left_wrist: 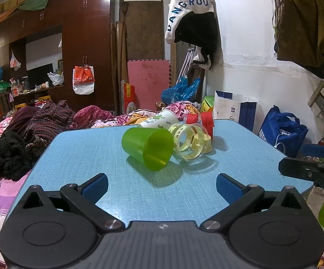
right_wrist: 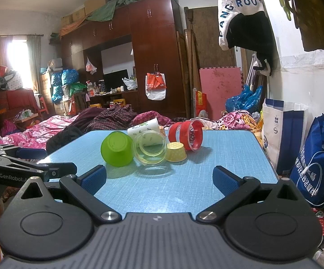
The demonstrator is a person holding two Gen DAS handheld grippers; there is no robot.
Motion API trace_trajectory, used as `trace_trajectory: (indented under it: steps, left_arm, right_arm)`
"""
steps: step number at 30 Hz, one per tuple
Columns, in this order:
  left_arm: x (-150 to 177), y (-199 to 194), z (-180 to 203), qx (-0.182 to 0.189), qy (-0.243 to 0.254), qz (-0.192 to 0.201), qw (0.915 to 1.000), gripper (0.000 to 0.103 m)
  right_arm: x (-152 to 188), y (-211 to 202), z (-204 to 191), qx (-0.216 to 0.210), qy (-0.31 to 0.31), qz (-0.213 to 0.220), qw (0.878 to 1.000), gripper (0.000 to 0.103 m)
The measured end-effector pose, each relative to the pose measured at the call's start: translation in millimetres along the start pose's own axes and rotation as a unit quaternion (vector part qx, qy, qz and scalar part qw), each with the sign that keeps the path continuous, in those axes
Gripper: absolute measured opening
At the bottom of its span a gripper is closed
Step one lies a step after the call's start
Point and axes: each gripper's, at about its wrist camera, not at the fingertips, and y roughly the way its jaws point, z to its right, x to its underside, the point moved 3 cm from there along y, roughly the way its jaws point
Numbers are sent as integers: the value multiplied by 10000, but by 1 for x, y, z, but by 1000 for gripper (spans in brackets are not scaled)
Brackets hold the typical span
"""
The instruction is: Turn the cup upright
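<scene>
The blue worktop (left_wrist: 83, 157) holds a small bunch of cups, all lying near the middle and toward the far end. None of them stands up yet.

The biggest and nearest one is the green cup (left_wrist: 147, 148). It lies on its side. In the left view its open mouth faces the camera and a bit to the right, and its closed bottom points away to the left. In the right view the same green cup (right_wrist: 117, 149) shows its closed bottom. So its long line runs across the worktop, slanting from one tool toward the other.

Touching it on the right is the clear cup (left_wrist: 192, 142) with yellow bands, also on its side. Behind these lie a white cup (left_wrist: 159, 120) with green leaves and a red cup (right_wrist: 187, 137). A little yellow cup (right_wrist: 176, 154) sits just beside the clear one and seems to be mouth down.

The left tool (left_wrist: 162, 187) is wide apart and holds nothing. The green cup lies straight ahead of it, a bit past its tips. The right tool (right_wrist: 159, 178) is wide apart too and holds nothing. From it the green cup lies ahead and off to the left.

I think the left tool is the nearer one for the green cup. It would need to go forward and close on the rim, then tip the closed end down.
</scene>
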Motion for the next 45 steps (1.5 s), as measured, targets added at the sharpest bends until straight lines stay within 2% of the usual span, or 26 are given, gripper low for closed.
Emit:
trace_trajectory:
  steps: [24,30,32,34,37,39,42,45]
  left_arm:
    - [1,1,1,69,1,24,10000,103]
    - [-16,9,-15,395,-127,448,9981,103]
    - [-32,19,-22,661,-22,598,9960,103]
    - [-49,37,-24,933,207,396,9946,103]
    - [-75,69,-19,1320,676,31,9889,103]
    - [-88,93,-13,1563,1086,-305,9812,103]
    - [-103,123,-4,2142,1707,-664,9595,103]
    - [-120,149,0,2538,2190,-808,9387,103]
  right_arm:
    - [1,1,2,45,21,-19,10000,102]
    - [5,4,11,101,152,-82,9998,102]
    - [6,6,14,99,196,-116,9997,102]
    - [7,8,16,101,230,-149,9996,102]
    - [9,15,20,118,281,-265,9992,102]
    - [7,23,25,120,332,-347,9988,102]
    - [3,37,31,164,389,-488,9979,102]
    - [-2,55,41,191,537,-725,9957,102]
